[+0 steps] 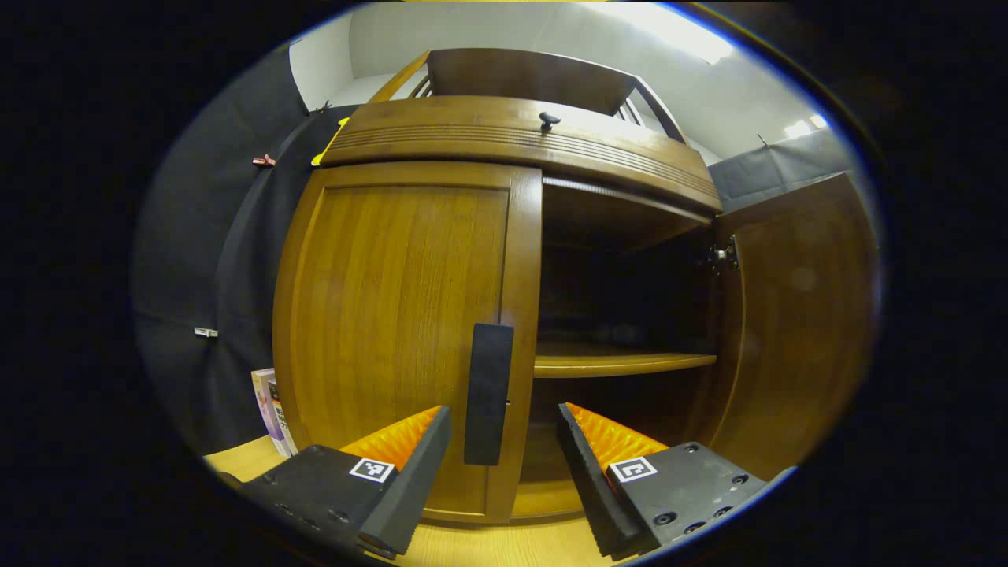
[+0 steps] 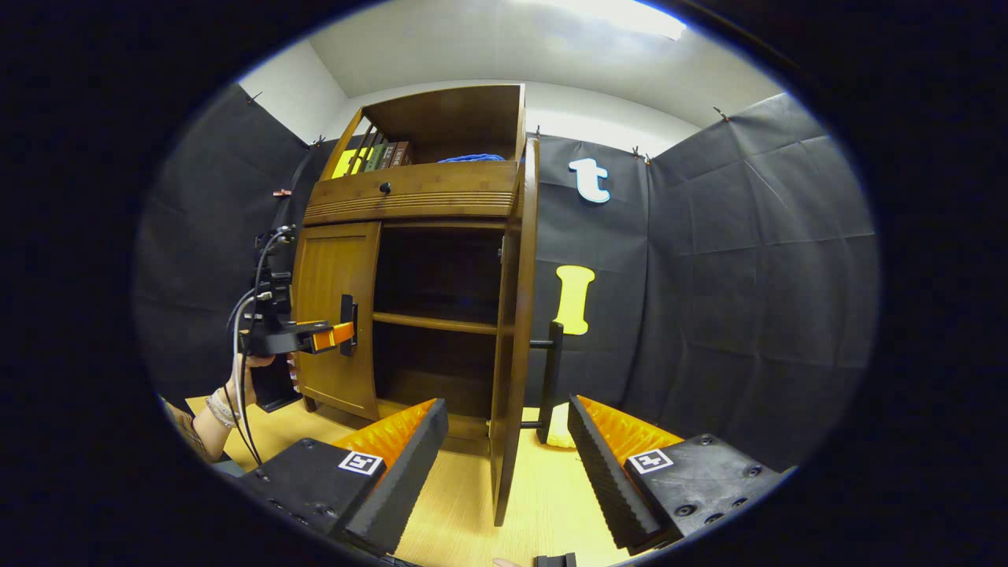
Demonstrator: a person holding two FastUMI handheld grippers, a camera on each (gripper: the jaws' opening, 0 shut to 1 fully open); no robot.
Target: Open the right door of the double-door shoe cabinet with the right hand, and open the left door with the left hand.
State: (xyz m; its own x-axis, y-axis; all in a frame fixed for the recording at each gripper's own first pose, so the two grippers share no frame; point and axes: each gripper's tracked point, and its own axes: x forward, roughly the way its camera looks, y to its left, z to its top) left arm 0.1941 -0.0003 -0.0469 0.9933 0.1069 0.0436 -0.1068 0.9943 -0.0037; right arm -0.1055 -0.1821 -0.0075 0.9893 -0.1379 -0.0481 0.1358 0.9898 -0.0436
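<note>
The wooden shoe cabinet point(image 2: 417, 197) has its left door point(image 1: 394, 315) closed, with a black bar handle point(image 1: 488, 394) on its right edge. My left gripper point(image 1: 504, 416) is open, and the handle stands in the gap between its fingers without either one pressing on it. The right door point(image 1: 795, 315) is swung wide open. In the right gripper view that right door point(image 2: 512, 315) stands edge-on with its handle point(image 2: 551, 378) facing right. My right gripper point(image 2: 505, 408) is open and empty, a little back from the door's edge. The left gripper point(image 2: 331, 335), held by a hand point(image 2: 236, 386), sits at the left door's handle point(image 2: 346, 313).
Inside the cabinet a shelf point(image 1: 622, 362) crosses a dark interior. A drawer with a knob point(image 1: 549, 120) sits above the doors, and books point(image 2: 378, 156) stand on top. A box point(image 1: 268, 409) leans left of the cabinet. Black cloth walls point(image 2: 748, 276) close in the booth.
</note>
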